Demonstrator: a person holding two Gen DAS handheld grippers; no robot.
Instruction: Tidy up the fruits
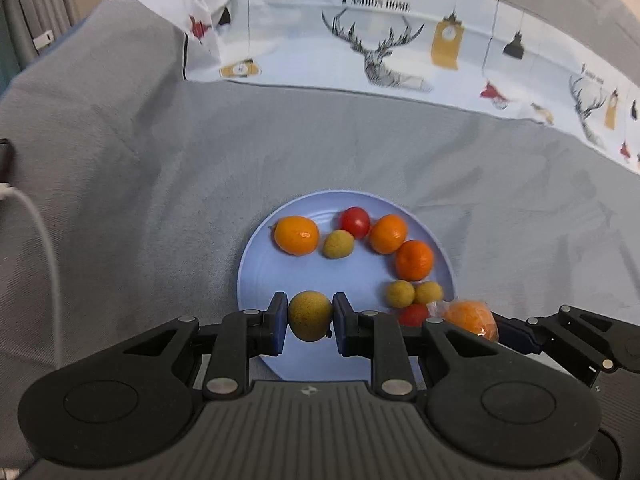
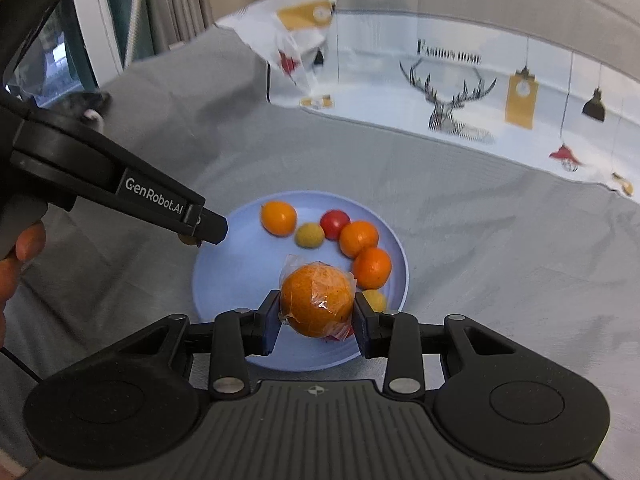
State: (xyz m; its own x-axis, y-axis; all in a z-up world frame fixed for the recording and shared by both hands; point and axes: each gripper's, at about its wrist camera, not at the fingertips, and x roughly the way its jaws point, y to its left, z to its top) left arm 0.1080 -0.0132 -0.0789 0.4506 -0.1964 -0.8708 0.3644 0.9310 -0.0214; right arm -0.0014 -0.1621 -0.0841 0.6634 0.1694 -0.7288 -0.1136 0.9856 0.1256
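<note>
Over the plate: both grippers hang above the blue plate (image 1: 256, 280), which lies on a grey cloth (image 1: 140, 184)
Left gripper (image 1: 310, 317): clenched on a yellow-green fruit (image 1: 310, 316), pads pressed to either side of it, over the plate's near-left part
Right gripper (image 2: 316, 312): clenched on a plastic-wrapped orange (image 2: 317, 300), held above the plate's near-right part; I cannot tell how high it rides
Already on the plate: an orange at the far left (image 1: 296, 235), a small yellow fruit (image 1: 338, 244), a red tomato (image 1: 355, 222), then two more oranges (image 1: 387, 234) (image 1: 414, 260) curving down the right side, two small yellow fruits touching each other (image 1: 400, 293) (image 1: 429, 293), and a second red tomato (image 1: 413, 315) at the near rim, partly hidden
Off the plate: no loose fruit shows on the cloth in either view
Backdrop: a printed deer-pattern sheet (image 1: 380, 60) beyond the cloth
Progress: by my judgement nearly finished; eight pieces sit on the plate and only the two held pieces remain to be set down
Left to do: lower each into a bare spot, the near-left area looking freest, and let go
</note>
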